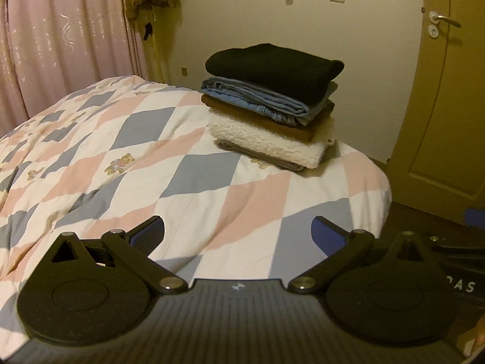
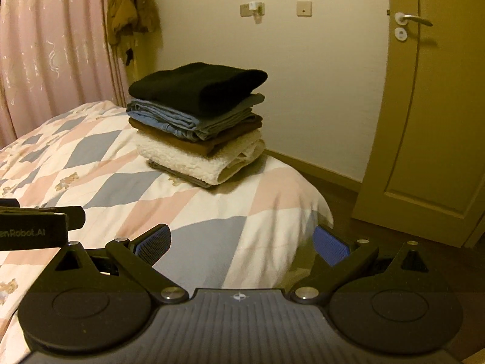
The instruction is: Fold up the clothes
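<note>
Bedroom with warm dim light, seen low over a bed [image 1: 91, 157] under a quilt [image 2: 121, 188] of pink, grey-blue and white diamonds with small bears.

Nearest to the cameras: left gripper [image 1: 238, 236], held above the quilt near the foot of the bed, blue pads [image 1: 148, 236] spread wide, nothing between them. Also right gripper [image 2: 242, 244], above the corner of the bed, its pads [image 2: 153, 244] equally far apart and empty; one pad over the quilt, the other over the dark floor [image 2: 379, 230]. Seen at the left edge of the right view: black body of the left gripper, with white lettering.

Farther on, toward the far right corner of the bed: stack of folded clothes [image 1: 271, 106], lying on the quilt, well apart from both grippers. From bottom to top: thin grey piece [image 2: 178, 173], thick cream fleece [image 2: 200, 159], brown piece [image 2: 194, 145], blue denim [image 2: 182, 118], black knit [image 2: 197, 85] on top. Edges roughly aligned, stack upright.

Behind the stack: pale wall [image 1: 303, 30] with two switch plates and a small white fitting. At the left: pink curtain [image 1: 60, 36], and beside it an olive garment [image 2: 130, 6] hanging high. At the right: closed yellowish door [image 2: 424, 121] with a metal handle [image 2: 412, 19].
</note>
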`<state>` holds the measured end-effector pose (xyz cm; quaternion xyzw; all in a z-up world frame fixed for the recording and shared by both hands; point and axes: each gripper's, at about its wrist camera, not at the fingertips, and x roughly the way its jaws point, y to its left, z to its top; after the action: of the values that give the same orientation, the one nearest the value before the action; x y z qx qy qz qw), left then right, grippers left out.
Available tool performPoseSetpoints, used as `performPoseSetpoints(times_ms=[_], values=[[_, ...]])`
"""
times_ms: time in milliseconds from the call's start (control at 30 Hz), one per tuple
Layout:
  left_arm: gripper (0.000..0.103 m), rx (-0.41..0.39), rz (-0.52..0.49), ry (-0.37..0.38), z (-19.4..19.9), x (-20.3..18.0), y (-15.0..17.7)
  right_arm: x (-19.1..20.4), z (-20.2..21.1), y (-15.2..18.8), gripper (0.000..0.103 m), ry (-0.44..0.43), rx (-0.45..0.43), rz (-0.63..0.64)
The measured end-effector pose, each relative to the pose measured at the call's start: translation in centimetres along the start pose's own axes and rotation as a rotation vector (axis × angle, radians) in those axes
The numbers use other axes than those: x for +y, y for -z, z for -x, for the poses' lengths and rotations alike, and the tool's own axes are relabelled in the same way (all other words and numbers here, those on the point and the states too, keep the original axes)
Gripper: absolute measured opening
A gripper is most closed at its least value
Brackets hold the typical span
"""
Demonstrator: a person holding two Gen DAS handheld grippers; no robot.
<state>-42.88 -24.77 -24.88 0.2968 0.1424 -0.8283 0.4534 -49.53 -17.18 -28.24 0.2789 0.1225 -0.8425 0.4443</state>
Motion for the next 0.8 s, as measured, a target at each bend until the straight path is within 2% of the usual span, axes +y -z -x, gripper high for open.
performPoseSetpoints(times_ms=[433, 800], values=[[0.102, -0.017, 0.028, -0.023, 5.4, -0.1, 2.4, -0.5, 6.0, 0.8, 0.103, -0.004, -0.023, -0.003], [0.102, -0.019, 0.05, -0.058, 6.5, 1.3, 3.0, -0.2, 8.0, 0.8, 0.103, -0.025, -0.034, -0.007]])
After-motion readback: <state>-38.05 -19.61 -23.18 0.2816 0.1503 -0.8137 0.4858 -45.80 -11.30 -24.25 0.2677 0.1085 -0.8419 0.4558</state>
